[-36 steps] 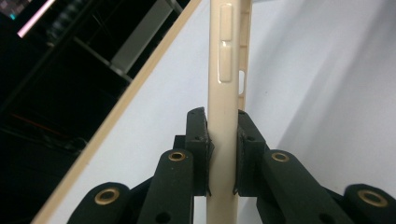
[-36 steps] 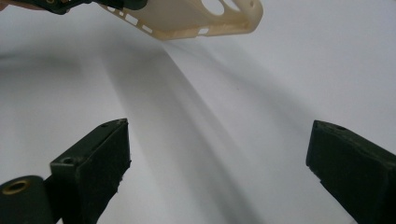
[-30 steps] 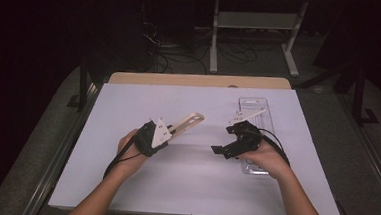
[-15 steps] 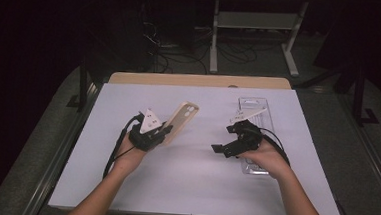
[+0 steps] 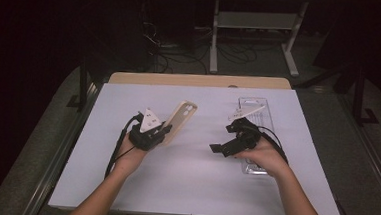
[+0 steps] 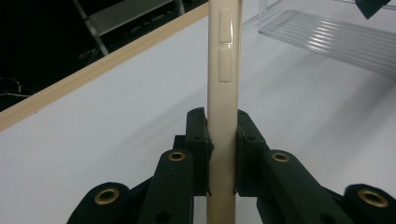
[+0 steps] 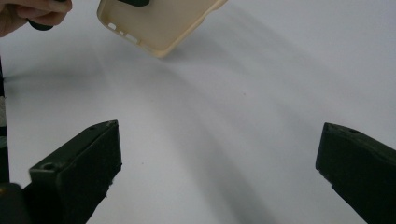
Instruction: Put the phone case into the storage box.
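A beige phone case (image 5: 180, 118) is lifted off the white table (image 5: 194, 183), tilted up toward the far right. My left gripper (image 5: 163, 132) is shut on its lower end. In the left gripper view the case (image 6: 224, 70) stands edge-on, pinched between the two black jaws, its side buttons facing me. My right gripper (image 5: 218, 149) hovers right of centre, open and holding nothing; in the right gripper view its jaws stand wide apart over bare table, with the case (image 7: 156, 23) and the other hand at the top left.
A clear plastic tray (image 5: 253, 129) lies on the table under and behind the right hand; its ribbed wall (image 6: 327, 37) shows in the left gripper view. A wooden strip (image 5: 200, 81) edges the table's far side. Cables and a metal rack stand on the dark floor beyond.
The left gripper has turned and raised the case, swinging its free end from pointing right to pointing up and away. The right gripper has barely moved.
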### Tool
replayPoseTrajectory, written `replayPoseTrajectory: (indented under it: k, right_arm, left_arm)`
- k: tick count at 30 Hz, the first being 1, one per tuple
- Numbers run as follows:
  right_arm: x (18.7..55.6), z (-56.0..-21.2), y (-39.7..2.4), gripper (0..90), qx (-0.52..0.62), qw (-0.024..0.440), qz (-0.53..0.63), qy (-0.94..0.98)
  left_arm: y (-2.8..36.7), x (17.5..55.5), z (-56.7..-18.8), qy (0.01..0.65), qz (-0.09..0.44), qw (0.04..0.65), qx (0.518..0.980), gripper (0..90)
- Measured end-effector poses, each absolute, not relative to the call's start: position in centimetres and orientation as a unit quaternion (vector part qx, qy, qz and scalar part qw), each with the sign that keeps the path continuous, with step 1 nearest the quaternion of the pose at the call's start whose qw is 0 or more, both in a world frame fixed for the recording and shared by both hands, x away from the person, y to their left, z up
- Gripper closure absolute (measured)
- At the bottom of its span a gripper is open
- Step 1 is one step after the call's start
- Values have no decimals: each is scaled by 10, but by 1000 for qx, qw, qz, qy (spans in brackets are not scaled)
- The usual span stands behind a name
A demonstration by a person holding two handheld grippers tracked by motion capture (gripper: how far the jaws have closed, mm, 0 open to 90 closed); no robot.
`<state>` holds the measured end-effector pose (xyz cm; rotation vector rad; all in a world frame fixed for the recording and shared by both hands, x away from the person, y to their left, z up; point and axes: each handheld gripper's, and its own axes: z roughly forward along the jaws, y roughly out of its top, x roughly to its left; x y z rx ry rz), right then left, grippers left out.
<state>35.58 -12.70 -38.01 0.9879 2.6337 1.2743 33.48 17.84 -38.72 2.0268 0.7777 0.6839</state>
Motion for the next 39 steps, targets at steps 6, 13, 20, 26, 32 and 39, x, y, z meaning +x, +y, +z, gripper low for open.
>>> replayPoseTrajectory:
  k: [6, 13, 20, 26, 32, 39]
  right_arm:
    - [363, -376, -120, 1, 326, 19, 409, 852]
    - [374, -372, -105, 0, 325, 16, 418, 848]
    - [380, -372, -93, 0, 334, 7, 429, 839]
    - [382, -373, -91, 0, 341, 1, 450, 825]
    - [383, -375, -91, 0, 349, -9, 468, 812]
    - [384, -377, -86, 0, 354, -22, 482, 802]
  left_arm:
    - [177, 335, -388, 313, 273, 415, 810, 792]
    - [176, 335, -388, 320, 274, 415, 806, 791]
    - [177, 335, -388, 326, 274, 413, 805, 791]
    - [176, 334, -387, 340, 272, 428, 792, 791]
    - [174, 333, -386, 345, 273, 430, 789, 791]
    - [172, 333, -386, 347, 273, 434, 785, 791]
